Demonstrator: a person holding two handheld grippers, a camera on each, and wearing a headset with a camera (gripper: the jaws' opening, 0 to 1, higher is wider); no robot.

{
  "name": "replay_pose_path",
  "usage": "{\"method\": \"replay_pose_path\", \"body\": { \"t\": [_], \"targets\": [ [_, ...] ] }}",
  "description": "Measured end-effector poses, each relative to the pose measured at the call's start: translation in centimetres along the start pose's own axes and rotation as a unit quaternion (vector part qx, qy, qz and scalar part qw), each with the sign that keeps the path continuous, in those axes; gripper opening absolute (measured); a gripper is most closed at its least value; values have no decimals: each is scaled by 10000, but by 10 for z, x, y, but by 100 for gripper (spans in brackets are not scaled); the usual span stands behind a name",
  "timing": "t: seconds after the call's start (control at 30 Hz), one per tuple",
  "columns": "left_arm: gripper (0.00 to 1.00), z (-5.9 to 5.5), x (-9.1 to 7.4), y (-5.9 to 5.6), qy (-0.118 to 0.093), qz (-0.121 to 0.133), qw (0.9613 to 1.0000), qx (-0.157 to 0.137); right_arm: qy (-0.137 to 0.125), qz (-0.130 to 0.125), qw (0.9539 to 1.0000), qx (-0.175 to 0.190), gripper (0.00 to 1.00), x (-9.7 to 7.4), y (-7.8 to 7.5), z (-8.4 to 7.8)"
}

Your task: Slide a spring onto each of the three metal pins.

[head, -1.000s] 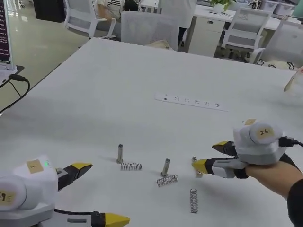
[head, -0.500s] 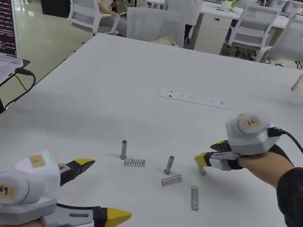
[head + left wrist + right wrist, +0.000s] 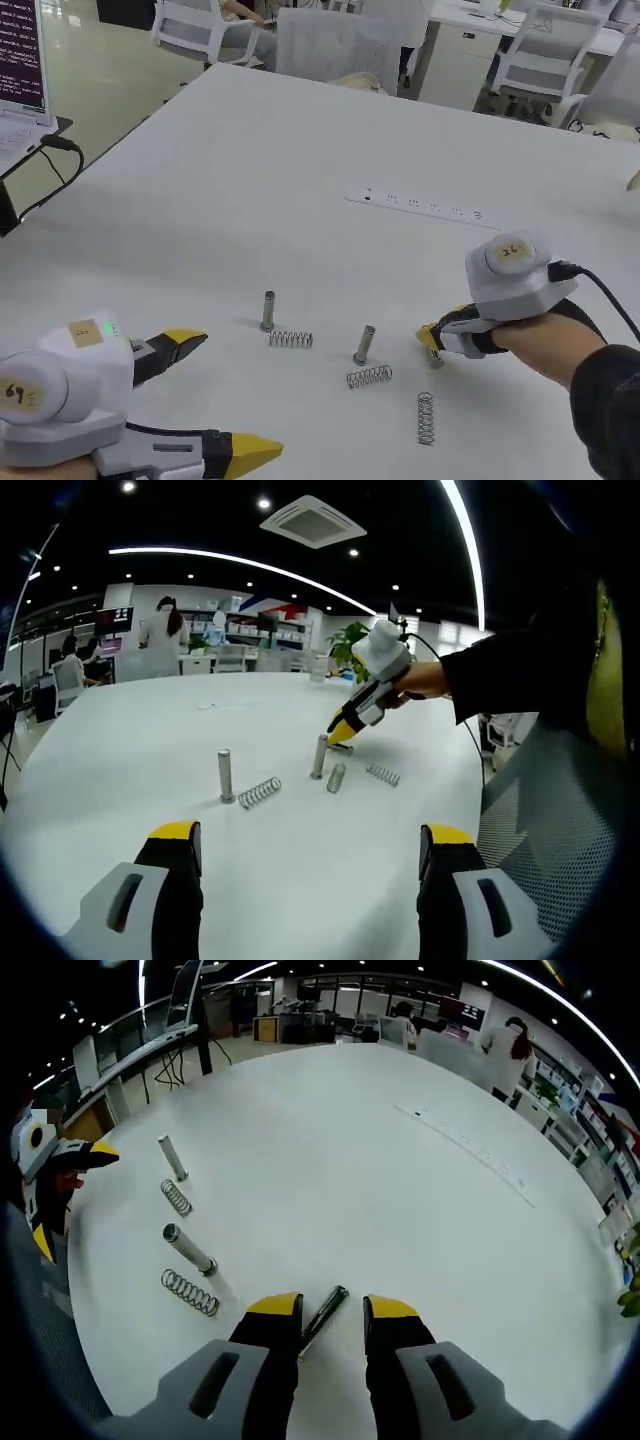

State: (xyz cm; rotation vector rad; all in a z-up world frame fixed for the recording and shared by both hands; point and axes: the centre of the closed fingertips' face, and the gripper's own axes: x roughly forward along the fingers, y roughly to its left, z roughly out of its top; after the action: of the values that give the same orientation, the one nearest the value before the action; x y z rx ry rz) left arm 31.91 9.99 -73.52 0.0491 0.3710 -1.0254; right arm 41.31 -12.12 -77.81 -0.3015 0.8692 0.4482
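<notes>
A broad white surface [image 3: 250, 180] is taking up most of the head view, with a flat white power strip [image 3: 420, 207] lying across its far middle. Beyond the far edge, white office chairs [image 3: 330, 45] are standing around other desks in an open office. At one side a laptop [image 3: 20, 60] is showing a lit screen, and a black cable [image 3: 60, 146] is running from beside it. In the left gripper view, ceiling lights are glowing over the room, a green plant [image 3: 350, 640] is standing past the surface, and people are standing near the far desks.

Two metal pins are standing upright and bare: the outer pin [image 3: 268, 310] and the middle pin [image 3: 365, 344]. No spring is sitting on any pin. The first spring [image 3: 290, 339] is lying just beside the outer pin, the second spring [image 3: 369, 376] is lying just beside the middle pin, and the third spring [image 3: 426, 417] is lying nearer the person, below the right hand-held gripper [image 3: 330, 1305].

The right hand-held gripper is reaching low over the surface with its jaws drawn narrow around the third pin [image 3: 325, 1315]. A strip of white surface is showing between the pin and one jaw, so it is not pinching it. The left hand-held gripper [image 3: 222, 393] is hovering near the front edge, well apart from the pins, with its jaws spread wide and holding nothing.
</notes>
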Motion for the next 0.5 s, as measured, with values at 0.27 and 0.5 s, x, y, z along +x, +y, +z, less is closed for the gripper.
{"method": "replay_pose_path", "body": {
  "t": [0.27,0.5],
  "targets": [
    [86,0,0,0,-12,-9,10000,-7,171,-6,9997,166,18,4,0,-2],
    [85,-1,0,0,-6,-17,10000,-19,345,-29,9990,269,17,9,1,-2]
  ]
}}
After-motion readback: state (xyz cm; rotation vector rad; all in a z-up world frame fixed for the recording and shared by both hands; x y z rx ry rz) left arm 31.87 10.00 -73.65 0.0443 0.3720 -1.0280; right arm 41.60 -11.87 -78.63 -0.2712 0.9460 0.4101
